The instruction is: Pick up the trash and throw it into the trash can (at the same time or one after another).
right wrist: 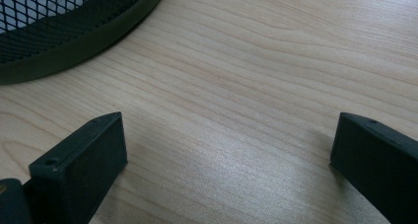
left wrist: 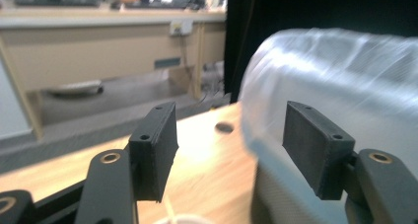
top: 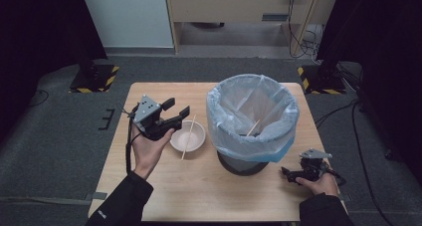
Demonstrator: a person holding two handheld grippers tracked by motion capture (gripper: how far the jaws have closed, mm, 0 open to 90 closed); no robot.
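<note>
My left gripper (top: 178, 106) is held up over the table's left half, just left of and above a white bowl (top: 191, 136). Its jaws are open with nothing between them. In the left gripper view the left gripper (left wrist: 231, 145) faces the bin's plastic liner (left wrist: 345, 76), and the bowl's rim (left wrist: 182, 219) peeks in at the bottom. A wooden chopstick (top: 187, 139) lies across the bowl. A second chopstick (top: 253, 128) leans inside the lined bin (top: 253, 116). My right gripper (top: 287, 175) rests low on the table by the bin's base, and the right gripper (right wrist: 226, 160) is open and empty.
The wooden table (top: 199, 186) has bare room along its near edge. The black mesh bin base (right wrist: 59, 31) sits close ahead of the right gripper. A small hole (left wrist: 224, 128) shows in the tabletop. Dark curtains and stands flank the table.
</note>
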